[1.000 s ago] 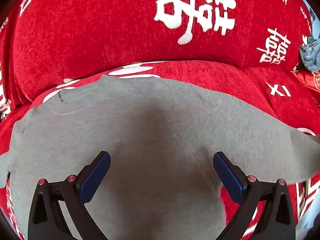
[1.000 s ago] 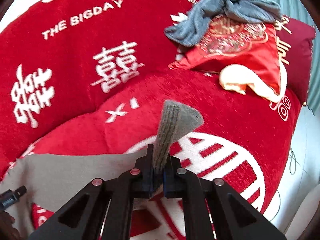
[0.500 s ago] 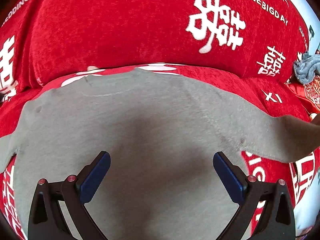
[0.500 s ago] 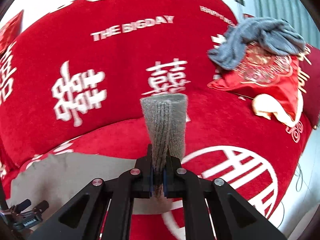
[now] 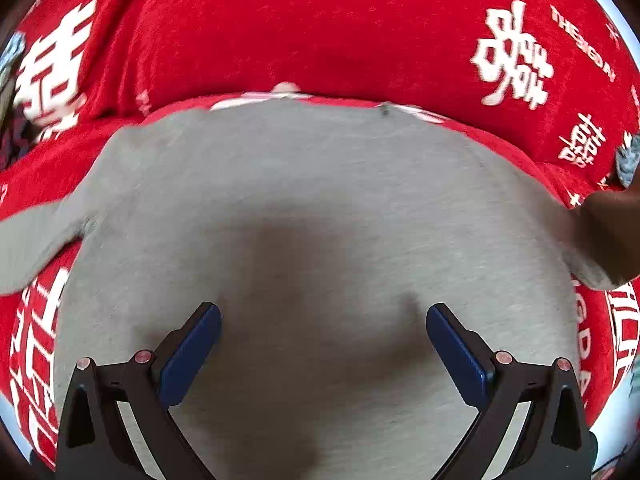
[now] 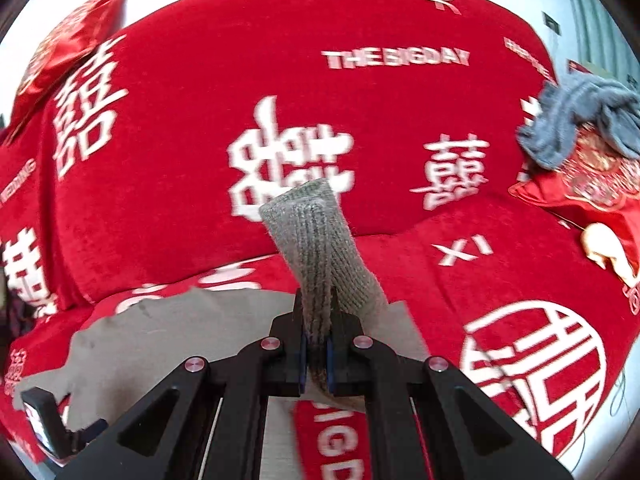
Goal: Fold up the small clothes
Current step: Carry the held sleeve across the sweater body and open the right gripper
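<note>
garment: grey top (image 5: 320, 208) lies spread flat on the red sofa cover (image 5: 304, 36), body directly under and ahead of the left gripper (image 5: 323, 334)
left gripper: jaws spread wide, nothing between the blue pads (image 5: 192, 354) — it hovers over the lower middle of the top; whether it touches the cloth I can't tell
right gripper: (image 6: 316, 354) pressed together, pinching the ribbed cuff (image 6: 316, 248) of the top's sleeve; the cuff stands up out of the jaws, lifted off the sofa
sleeve vs body: in the right wrist view the flat grey body sits to the left and just beyond the gripper, sleeve rising from it
other sleeve: runs off the left edge of the left wrist view, end cut off
right edge, left view: dark blurred shape over the lifted sleeve — can't make out what it is
background: blue-grey cloth (image 6: 580, 120) heaped on a red embroidered cushion (image 6: 592, 184), well apart from the top
blur: both views smeared, sofa lettering soft
</note>
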`<state>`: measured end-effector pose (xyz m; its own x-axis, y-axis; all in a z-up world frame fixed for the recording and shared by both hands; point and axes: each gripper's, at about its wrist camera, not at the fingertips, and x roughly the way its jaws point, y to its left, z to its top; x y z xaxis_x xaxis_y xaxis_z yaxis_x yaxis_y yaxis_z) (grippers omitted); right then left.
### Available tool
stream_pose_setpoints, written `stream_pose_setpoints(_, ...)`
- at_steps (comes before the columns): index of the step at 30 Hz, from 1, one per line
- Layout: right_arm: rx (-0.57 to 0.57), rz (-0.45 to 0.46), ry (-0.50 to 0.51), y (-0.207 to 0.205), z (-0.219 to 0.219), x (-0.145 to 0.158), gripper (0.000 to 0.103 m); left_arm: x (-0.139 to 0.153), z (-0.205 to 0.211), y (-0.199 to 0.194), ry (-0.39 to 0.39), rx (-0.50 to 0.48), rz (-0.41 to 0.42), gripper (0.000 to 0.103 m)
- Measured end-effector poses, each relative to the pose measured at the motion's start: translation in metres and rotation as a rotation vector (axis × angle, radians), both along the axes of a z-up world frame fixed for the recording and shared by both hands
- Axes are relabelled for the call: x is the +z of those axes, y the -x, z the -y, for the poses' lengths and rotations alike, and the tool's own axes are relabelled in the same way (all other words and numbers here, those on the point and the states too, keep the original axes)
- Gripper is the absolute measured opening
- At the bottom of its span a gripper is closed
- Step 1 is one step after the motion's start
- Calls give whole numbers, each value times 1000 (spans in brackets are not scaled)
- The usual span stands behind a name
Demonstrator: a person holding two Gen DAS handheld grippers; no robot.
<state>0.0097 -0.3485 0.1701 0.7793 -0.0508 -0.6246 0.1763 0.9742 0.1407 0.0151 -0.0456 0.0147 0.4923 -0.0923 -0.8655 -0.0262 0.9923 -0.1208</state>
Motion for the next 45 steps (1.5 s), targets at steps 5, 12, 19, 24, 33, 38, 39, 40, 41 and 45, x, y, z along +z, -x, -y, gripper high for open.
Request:
stream_pose_setpoints(5, 62, 10, 10, -9, -51, 7, 7, -2, -22, 9, -12, 9, 10, 103)
stream_pose_setpoints(12, 120, 9, 17, -21, -122, 6, 7, 4, -58, 17, 26, 40, 23, 103)
stream_pose_setpoints(19, 214, 5, 11, -29, -194, -1, 7, 11, -98, 24, 56, 102, 38, 103)
stream_pose_setpoints(24, 302, -13, 19, -26, -241, -13, 7, 13, -121, 32, 67, 143, 46, 103)
stream_pose_setpoints(33, 418, -70, 48, -14, -294, -42, 7, 4, -137, 42, 77, 180, 30, 103)
stream_pose_setpoints(38, 439, -111, 48, -19, -306, -58, 7, 3, -143, 48, 77, 194, 29, 103)
stream_pose_setpoints(39, 447, -120, 50, -20, -310, -62, 7, 3, -143, 49, 75, 198, 29, 103)
stream_pose_setpoints(40, 452, -127, 52, -20, -313, -65, 7, 3, -145, 51, 74, 203, 27, 103)
stream_pose_setpoints(41, 461, -137, 57, -20, -316, -69, 7, 2, -147, 51, 75, 208, 25, 103)
stream_pose_setpoints(45, 496, -182, 67, -17, -329, -89, 7, -2, -155, 58, 77, 227, 16, 103)
